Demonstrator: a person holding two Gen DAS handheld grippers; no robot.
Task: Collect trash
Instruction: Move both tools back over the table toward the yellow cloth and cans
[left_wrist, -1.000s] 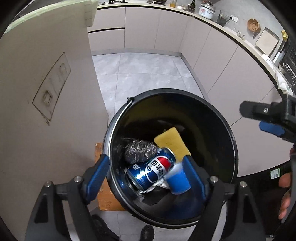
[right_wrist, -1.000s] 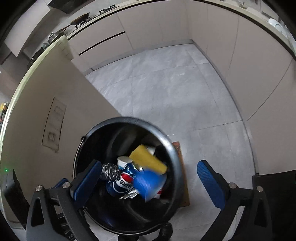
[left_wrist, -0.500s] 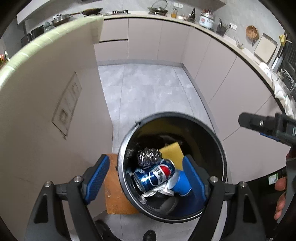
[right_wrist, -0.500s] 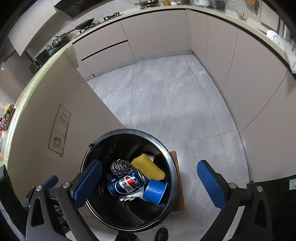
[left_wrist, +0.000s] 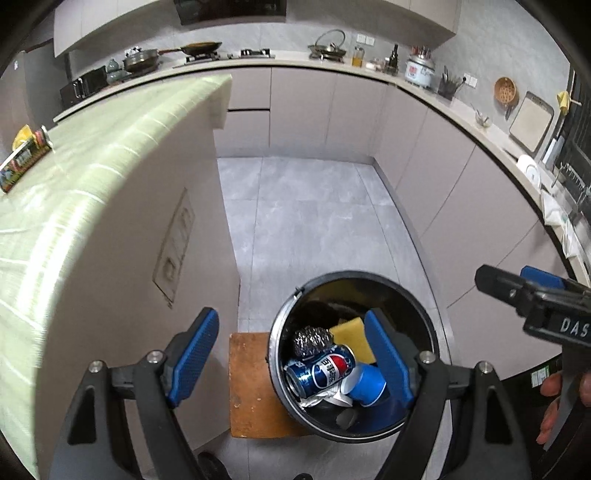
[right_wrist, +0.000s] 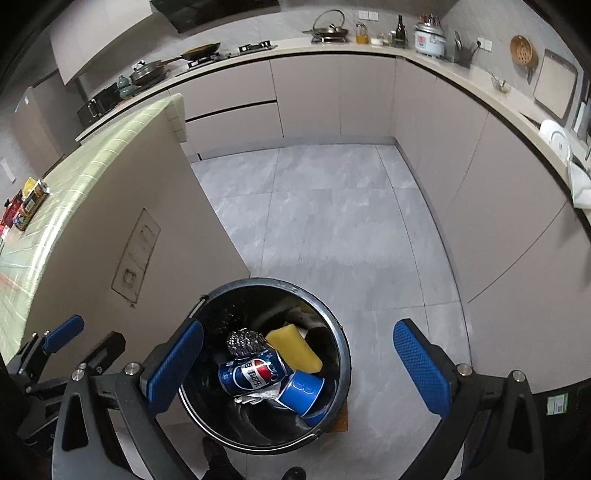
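Black bin (right_wrist: 332, 398) of trash sits below both empty, wide-apart grippers.

A glossy black plastic bin (right_wrist: 341, 373) is holding a shiny metal can (right_wrist: 253, 376), a wiry steel scourer (right_wrist: 243, 343), a porous yellow sponge (right_wrist: 293, 352) and a smooth blue cup (right_wrist: 301, 391); the stone-look floor (right_wrist: 332, 221) is showing matt.

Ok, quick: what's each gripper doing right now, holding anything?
Left gripper: open, empty, above the bin.
Right gripper: open, empty, above the same bin.
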